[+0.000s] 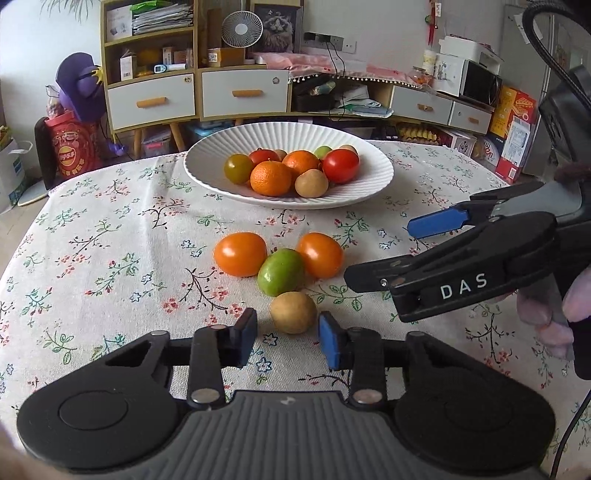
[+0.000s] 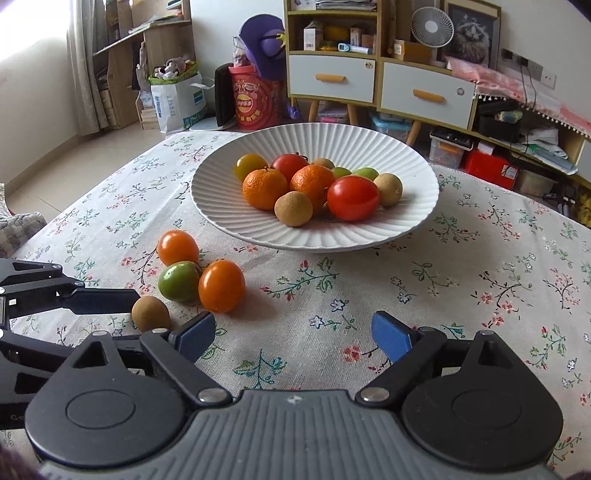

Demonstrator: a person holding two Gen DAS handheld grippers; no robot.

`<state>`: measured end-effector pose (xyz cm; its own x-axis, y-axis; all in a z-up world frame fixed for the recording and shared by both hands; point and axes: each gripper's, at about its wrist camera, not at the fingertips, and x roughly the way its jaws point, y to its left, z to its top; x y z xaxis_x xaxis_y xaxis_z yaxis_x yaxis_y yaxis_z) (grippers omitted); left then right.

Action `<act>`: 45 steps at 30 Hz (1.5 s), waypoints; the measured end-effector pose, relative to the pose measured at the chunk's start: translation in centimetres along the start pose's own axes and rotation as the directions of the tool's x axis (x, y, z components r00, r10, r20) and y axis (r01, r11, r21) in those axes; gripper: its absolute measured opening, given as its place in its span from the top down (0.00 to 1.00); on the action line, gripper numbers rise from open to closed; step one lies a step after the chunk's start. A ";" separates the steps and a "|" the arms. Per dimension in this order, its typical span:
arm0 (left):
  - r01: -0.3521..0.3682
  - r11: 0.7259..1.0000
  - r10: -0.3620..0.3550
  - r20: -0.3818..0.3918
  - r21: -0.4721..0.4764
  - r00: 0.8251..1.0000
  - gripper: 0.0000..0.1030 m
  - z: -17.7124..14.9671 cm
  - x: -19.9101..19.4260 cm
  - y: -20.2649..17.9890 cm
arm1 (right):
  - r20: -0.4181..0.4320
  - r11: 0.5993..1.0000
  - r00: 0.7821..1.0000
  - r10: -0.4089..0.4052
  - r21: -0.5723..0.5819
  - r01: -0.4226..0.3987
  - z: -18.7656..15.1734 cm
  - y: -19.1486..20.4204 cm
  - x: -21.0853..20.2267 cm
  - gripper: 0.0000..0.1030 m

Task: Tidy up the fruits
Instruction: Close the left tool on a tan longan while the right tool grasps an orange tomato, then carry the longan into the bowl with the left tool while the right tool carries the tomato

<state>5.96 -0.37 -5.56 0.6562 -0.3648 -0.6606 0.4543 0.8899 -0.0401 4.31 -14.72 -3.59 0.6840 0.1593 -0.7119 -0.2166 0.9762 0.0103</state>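
A white ribbed plate [image 1: 207,155] [image 2: 413,155] holds several fruits: tangerines, red tomatoes, brown longans, green ones. On the floral cloth lie two orange tomatoes [image 1: 240,254] [image 1: 320,254], a green fruit [image 1: 280,272] [image 2: 179,281] and a brown longan [image 1: 293,312] [image 2: 149,313]. My left gripper [image 1: 288,341] is open, its blue pads just short of the longan on either side. My right gripper [image 2: 293,334] is open and empty over bare cloth, right of the loose fruits; it shows in the left wrist view [image 1: 384,258].
Shelving with drawers [image 1: 236,92], a fan [image 1: 242,28], a microwave [image 1: 476,83] and boxes stand behind the table. A red bucket [image 2: 253,103] and bags sit on the floor. The table's edge runs at far left in the right wrist view.
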 end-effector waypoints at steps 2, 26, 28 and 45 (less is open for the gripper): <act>0.005 1.000 -0.005 -0.002 0.001 1.000 0.82 0.1 0.0 0.0 | 0.000 1.000 1.000 0.014 -0.006 -0.014 0.1 0.2 0.0 0.18; -0.051 0.998 0.049 -0.048 -0.027 0.998 0.82 0.0 -0.9 1.8 | -0.005 0.998 1.000 0.029 -0.063 -0.029 1.3 2.5 1.5 0.63; -0.052 0.998 0.051 -0.048 -0.028 0.998 0.82 0.2 -0.8 1.8 | -0.004 0.997 1.000 0.029 -0.070 -0.029 1.4 2.5 1.5 0.68; -0.046 0.998 0.044 -0.035 -0.045 0.998 0.82 0.3 -1.4 2.0 | -0.021 0.997 0.997 0.074 -0.022 -0.075 1.6 1.8 0.5 0.75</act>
<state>6.14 1.80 -4.48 0.6544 -0.3154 -0.6873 0.3964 0.9170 -0.0433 5.41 -12.63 -2.80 0.6510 0.2283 -0.7240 -0.2824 0.9581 0.0483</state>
